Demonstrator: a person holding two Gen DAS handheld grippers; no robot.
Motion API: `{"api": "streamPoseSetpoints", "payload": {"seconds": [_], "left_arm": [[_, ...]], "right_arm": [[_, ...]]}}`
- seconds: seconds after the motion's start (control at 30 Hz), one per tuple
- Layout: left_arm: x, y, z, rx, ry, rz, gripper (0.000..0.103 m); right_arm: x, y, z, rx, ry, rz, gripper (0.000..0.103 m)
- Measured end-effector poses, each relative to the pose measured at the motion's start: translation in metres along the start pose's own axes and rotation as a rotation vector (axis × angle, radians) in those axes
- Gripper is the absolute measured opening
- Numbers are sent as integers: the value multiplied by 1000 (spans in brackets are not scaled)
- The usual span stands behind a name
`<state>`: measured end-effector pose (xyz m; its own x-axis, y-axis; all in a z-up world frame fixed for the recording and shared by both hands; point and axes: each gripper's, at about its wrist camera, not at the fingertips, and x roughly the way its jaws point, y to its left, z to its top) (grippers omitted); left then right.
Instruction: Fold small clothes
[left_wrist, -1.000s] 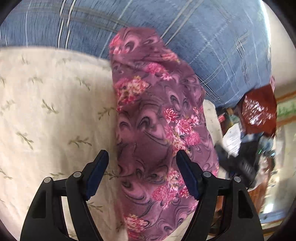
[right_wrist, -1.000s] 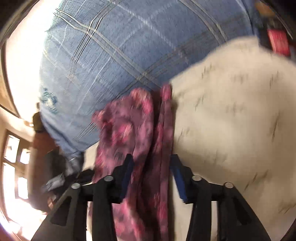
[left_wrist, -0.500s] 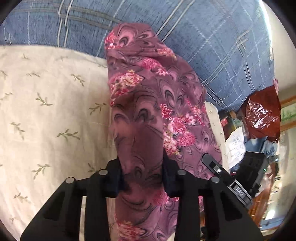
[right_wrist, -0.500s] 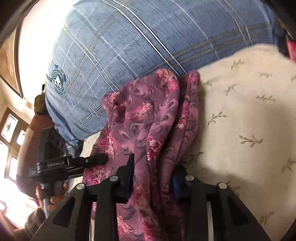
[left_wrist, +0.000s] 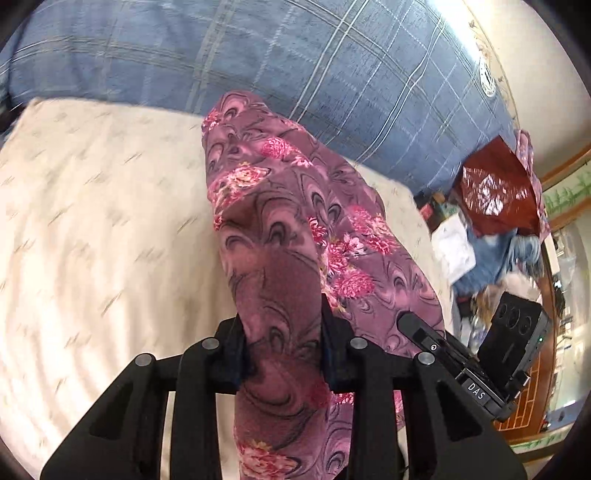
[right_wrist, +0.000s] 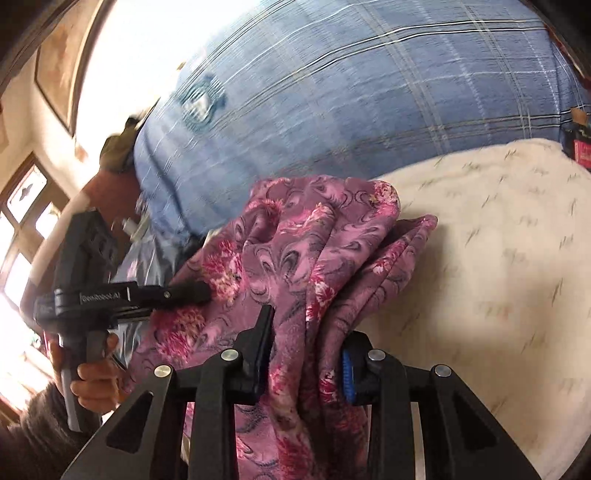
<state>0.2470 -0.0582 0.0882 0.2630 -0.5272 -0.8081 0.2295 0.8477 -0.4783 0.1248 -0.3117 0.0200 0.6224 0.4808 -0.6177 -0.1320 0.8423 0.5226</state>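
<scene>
Left hand-held gripper (left_wrist: 282, 354): jaws closed onto a bunched fold of the floral cloth (left_wrist: 295, 229), fabric pinched between both pads and running out ahead of them. In the left wrist view the cloth stretches forward as a long, narrow band over the cream sheet (left_wrist: 103, 221), far end near the blue plaid blanket (left_wrist: 295, 55). Whether the far end touches the blanket: cannot tell.

Right hand-held gripper (right_wrist: 306, 363): also clamped on the cloth (right_wrist: 295, 251), several gathered layers squeezed between its pads. In the right wrist view the left unit shows at the left side, fingertip against the same cloth; the two grips sit close together on one end of it.

Status, judged: grasp step done, both ends of one edge appear secured. Cloth is rumpled and draped, with no flat, squared fold visible, so folding proper looks barely started. Left to do: lift and spread, lay flat on the sheet, fold over, smooth, release.

Both views carry motion blur; fine edge detail unreadable. Clutter beside the bed at right, not involved.
</scene>
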Motion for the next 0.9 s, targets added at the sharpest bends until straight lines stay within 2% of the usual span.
{"api": "streamPoseSetpoints", "payload": {"seconds": [0.27,0.3,0.37,0.4,0.47,0.53,0.67,0.9], "left_arm": [[-13,51,-101,2,25,-3,29],[-10,55,-108,-4,37,0,31],[2,67,-119,-23,65,35,37],[7,70,-121,-27,62,47,43],[6,72,-124,-32,36,60,49],[2,63,-125,6,8,89,50],[-4,45,-132,117,-38,173,51],[-7,26,-138,197,-100,247,54]], "right_arm": [[-6,35,-73,-13,91,25,33],[-4,34,-81,-7,111,9,35],[10,28,-96,0,182,-84,37],[13,26,-99,2,190,-111,43],[10,21,-100,33,171,-118,47],[4,23,-98,36,170,-137,50],[-12,40,-91,-42,126,-218,50],[-35,72,-92,-205,6,-264,50]]}}
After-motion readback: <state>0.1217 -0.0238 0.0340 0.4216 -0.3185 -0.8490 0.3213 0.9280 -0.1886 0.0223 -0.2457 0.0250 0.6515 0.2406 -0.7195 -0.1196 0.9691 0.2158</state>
